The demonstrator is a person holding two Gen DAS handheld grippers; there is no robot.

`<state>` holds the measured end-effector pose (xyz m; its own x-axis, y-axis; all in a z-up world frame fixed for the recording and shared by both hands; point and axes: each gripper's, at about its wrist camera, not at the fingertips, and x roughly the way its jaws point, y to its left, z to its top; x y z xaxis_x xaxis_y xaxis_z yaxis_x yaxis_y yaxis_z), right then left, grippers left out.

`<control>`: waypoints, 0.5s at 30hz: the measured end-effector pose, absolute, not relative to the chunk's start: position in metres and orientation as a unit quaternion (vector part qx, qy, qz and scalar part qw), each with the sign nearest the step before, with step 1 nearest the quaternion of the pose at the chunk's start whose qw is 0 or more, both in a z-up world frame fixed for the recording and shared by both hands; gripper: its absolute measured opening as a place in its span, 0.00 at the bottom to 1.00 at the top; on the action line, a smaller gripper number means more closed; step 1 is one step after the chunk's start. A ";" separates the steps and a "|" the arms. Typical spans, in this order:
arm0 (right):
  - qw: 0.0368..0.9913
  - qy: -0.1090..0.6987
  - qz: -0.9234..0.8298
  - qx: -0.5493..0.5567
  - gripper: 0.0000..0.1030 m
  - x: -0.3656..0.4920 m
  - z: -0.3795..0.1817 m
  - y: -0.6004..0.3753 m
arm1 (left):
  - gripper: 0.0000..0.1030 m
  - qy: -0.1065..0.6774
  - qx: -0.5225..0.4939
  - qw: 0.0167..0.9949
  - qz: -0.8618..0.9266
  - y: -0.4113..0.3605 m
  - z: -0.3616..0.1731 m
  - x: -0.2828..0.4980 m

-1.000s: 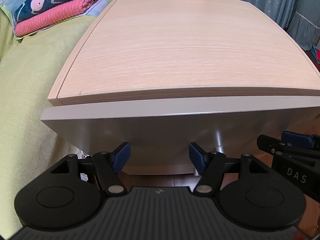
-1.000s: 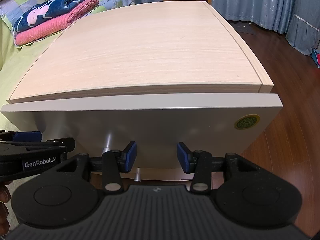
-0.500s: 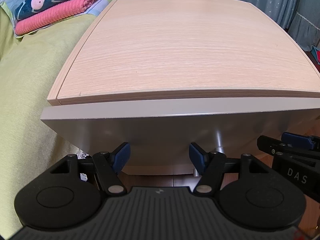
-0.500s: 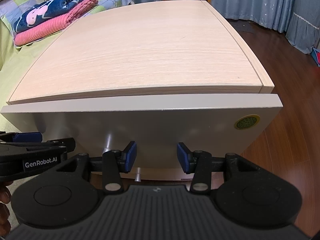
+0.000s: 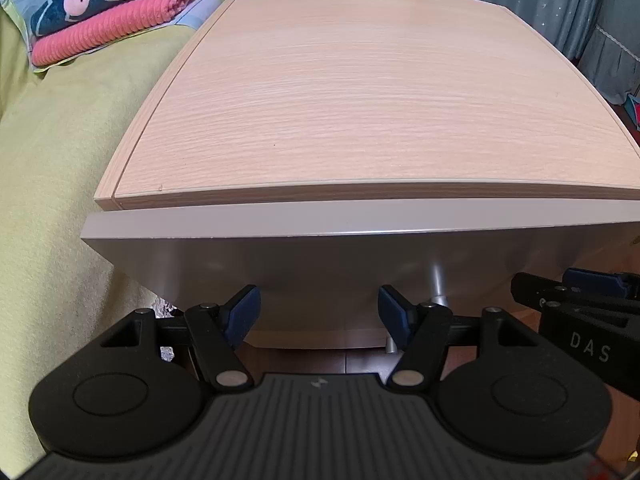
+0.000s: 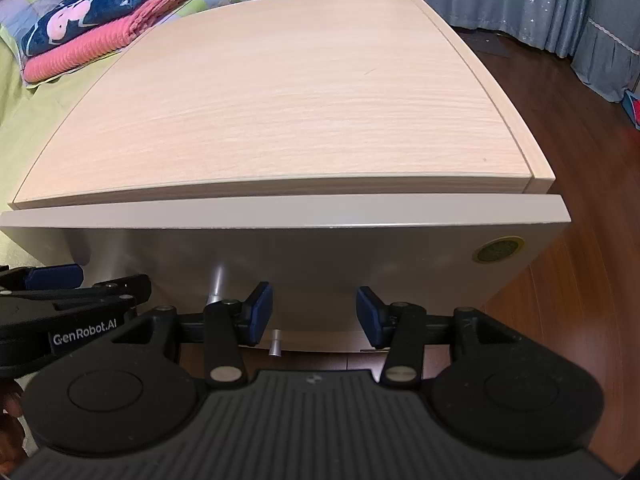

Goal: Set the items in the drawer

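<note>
With both the left hand-held gripper (image 5: 314,314) and right hand-held gripper (image 6: 314,312) spread and empty before it, the shut drawer (image 6: 320,252) looks stiff and glossy, best pulled by its slim metal handle (image 6: 216,282).

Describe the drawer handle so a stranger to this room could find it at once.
Start at the bedside cabinet with the pale wood top beside the green-covered bed. Below that top is a plain grey drawer front, and the handle is the slim silver metal bar standing out from its lower part. It is the only shiny metal piece there; the round green sticker lies flat, near the corner.
</note>
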<state>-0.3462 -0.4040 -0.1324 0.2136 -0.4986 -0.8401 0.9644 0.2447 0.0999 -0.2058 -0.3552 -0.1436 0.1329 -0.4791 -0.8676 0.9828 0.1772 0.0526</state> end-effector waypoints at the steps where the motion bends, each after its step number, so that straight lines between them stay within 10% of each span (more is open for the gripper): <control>1: 0.707 0.355 -0.517 0.327 0.42 -0.346 -0.133 -0.403 | 0.64 0.370 0.340 0.672 -0.544 -0.355 -0.143 -0.206; 15: 0.715 0.375 -0.500 0.312 0.57 -0.361 -0.124 -0.380 | 0.66 0.395 0.360 0.667 -0.520 -0.322 -0.126 -0.219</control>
